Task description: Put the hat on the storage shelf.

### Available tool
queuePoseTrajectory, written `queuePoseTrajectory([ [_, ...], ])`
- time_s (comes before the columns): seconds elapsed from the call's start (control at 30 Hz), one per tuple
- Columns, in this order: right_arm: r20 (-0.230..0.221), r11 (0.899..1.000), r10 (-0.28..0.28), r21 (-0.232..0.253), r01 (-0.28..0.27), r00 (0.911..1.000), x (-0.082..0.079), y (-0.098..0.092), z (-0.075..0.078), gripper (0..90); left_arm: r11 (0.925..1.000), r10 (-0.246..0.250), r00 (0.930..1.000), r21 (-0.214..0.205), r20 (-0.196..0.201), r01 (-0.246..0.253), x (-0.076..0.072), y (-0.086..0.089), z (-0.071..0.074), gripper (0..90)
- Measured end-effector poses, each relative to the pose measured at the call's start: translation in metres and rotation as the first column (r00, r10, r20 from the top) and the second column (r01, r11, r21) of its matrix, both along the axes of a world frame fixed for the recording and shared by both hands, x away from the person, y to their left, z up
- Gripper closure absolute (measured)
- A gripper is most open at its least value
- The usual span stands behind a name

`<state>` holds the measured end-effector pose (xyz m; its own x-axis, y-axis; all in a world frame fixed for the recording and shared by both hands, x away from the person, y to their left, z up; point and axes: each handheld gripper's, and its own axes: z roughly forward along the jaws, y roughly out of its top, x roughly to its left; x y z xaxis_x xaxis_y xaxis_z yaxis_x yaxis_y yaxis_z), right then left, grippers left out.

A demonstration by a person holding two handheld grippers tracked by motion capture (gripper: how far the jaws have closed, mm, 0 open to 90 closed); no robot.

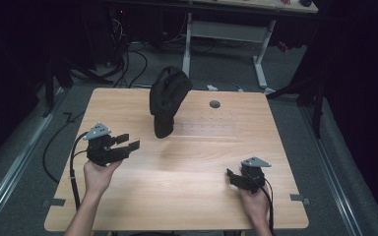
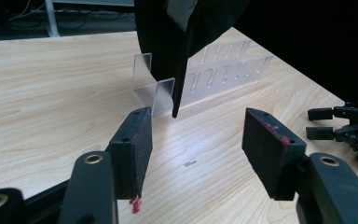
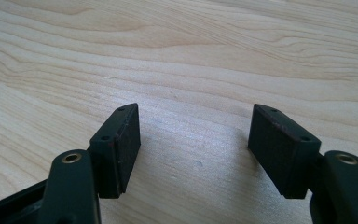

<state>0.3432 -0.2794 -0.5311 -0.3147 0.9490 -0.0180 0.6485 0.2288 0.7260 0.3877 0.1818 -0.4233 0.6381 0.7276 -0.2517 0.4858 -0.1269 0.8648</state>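
A black cloth cap (image 1: 170, 96) hangs upright on a clear plastic stand (image 2: 156, 91) at the middle back of the wooden table (image 1: 177, 196). In the left gripper view the cap (image 2: 186, 37) hangs just beyond the jaws. My left gripper (image 1: 130, 141) is held above the table's left side and points toward the cap's lower edge. It is open (image 2: 196, 126) with nothing between its pads. My right gripper (image 1: 232, 177) rests low near the front right, and is open (image 3: 193, 126) over bare wood. It also appears far right (image 2: 310, 123) in the left gripper view.
A clear slotted plastic panel (image 2: 223, 70) lies flat on the table to the right of the stand. A dark round hole (image 1: 214, 104) sits in the tabletop near the back edge. Beyond the table stand a white desk frame (image 1: 226, 29) and floor cables (image 1: 128, 64).
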Motion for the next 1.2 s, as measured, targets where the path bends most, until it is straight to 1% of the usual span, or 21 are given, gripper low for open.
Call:
queuePoseTrajectory([
  [0.2, 0.000, 1.000, 0.000, 0.000, 0.000, 1.0000, 0.000, 0.000, 0.000, 34.2, 0.9999, 0.010, 1.0000, 0.009, -0.001, -0.010, -0.005, 0.003, -0.006, 42.9],
  [0.33, 0.000, 1.000, 0.000, 0.000, 0.000, 1.0000, 0.000, 0.000, 0.000, 34.2, 0.9998, 0.017, 0.9998, 0.012, -0.010, -0.017, -0.010, 0.004, -0.014, 42.5],
  [0.47, 0.000, 1.000, 0.000, 0.000, 0.000, 1.0000, 0.000, 0.000, 0.000, 34.2, 0.9989, 0.029, 0.9994, 0.038, -0.019, -0.028, -0.016, 0.003, -0.032, 41.5],
  [0.53, 0.000, 1.000, 0.000, 0.000, 0.000, 1.0000, 0.000, 0.000, 0.000, 34.2, 0.9978, 0.035, 0.9987, 0.058, -0.036, -0.033, -0.020, 0.001, -0.045, 41.0],
  [0.6, 0.000, 1.000, 0.000, 0.000, 0.000, 1.0000, 0.000, 0.000, 0.000, 34.2, 0.9953, 0.046, 0.9977, 0.087, -0.050, -0.041, -0.023, -0.001, -0.060, 40.5],
  [0.63, 0.000, 1.000, 0.000, 0.000, 0.000, 1.0000, 0.000, 0.000, 0.000, 34.2, 0.9916, 0.058, 0.9967, 0.119, -0.058, -0.051, -0.024, -0.003, -0.069, 40.2],
  [0.67, 0.000, 1.000, 0.000, -0.001, 0.000, 1.0000, 0.000, 0.000, 0.000, 34.2, 0.9883, 0.068, 0.9959, 0.140, -0.060, -0.059, -0.025, -0.004, -0.075, 39.6],
  [0.7, 0.000, 1.000, 0.000, 0.000, 0.000, 1.0000, 0.000, 0.000, 0.000, 34.2, 0.9825, 0.080, 0.9949, 0.173, -0.061, -0.069, -0.025, -0.005, -0.083, 39.1],
  [0.73, 0.000, 1.000, 0.000, 0.000, 0.000, 1.0000, 0.000, 0.000, 0.000, 34.2, 0.9782, 0.088, 0.9943, 0.193, -0.060, -0.075, -0.026, -0.006, -0.087, 38.6],
  [0.8, 0.000, 1.000, 0.000, 0.000, 0.000, 1.0000, 0.000, 0.000, 0.000, 34.2, 0.9668, 0.110, 0.9924, 0.238, -0.057, -0.093, -0.026, -0.009, -0.097, 37.4],
  [0.87, 0.000, 1.000, 0.000, 0.000, 0.000, 1.0000, 0.000, 0.000, 0.000, 34.2, 0.9571, 0.124, 0.9910, 0.270, -0.051, -0.106, -0.027, -0.012, -0.106, 36.5],
  [0.9, 0.000, 1.000, 0.000, 0.000, 0.000, 1.0000, 0.000, 0.000, 0.000, 34.2, 0.9479, 0.132, 0.9899, 0.298, -0.050, -0.112, -0.027, -0.014, -0.111, 35.7],
  [0.93, 0.000, 1.000, 0.000, 0.000, 0.000, 1.0000, 0.000, 0.000, 0.000, 34.2, 0.9404, 0.137, 0.9891, 0.321, -0.054, -0.113, -0.027, -0.016, -0.113, 35.0],
  [0.97, 0.000, 1.000, 0.000, 0.000, 0.000, 1.0000, 0.000, 0.000, 0.000, 34.2, 0.9314, 0.139, 0.9894, 0.345, -0.041, -0.116, -0.028, -0.018, -0.113, 33.7],
  [1.0, 0.000, 1.000, 0.000, 0.000, 0.000, 1.0000, 0.000, 0.000, 0.000, 34.2, 0.9302, 0.136, 0.9900, 0.349, -0.038, -0.114, -0.029, -0.019, -0.113, 33.3],
  [1.03, -0.001, 1.000, 0.000, 0.000, 0.000, 1.0000, 0.000, 0.000, 0.000, 34.2, 0.9328, 0.139, 0.9894, 0.341, -0.044, -0.116, -0.028, -0.019, -0.113, 33.7],
  [1.2, 0.000, 1.000, 0.000, 0.000, 0.000, 1.0000, 0.000, 0.000, 0.000, 34.2, 0.9325, 0.139, 0.9891, 0.342, -0.047, -0.115, -0.029, -0.020, -0.113, 32.3],
])
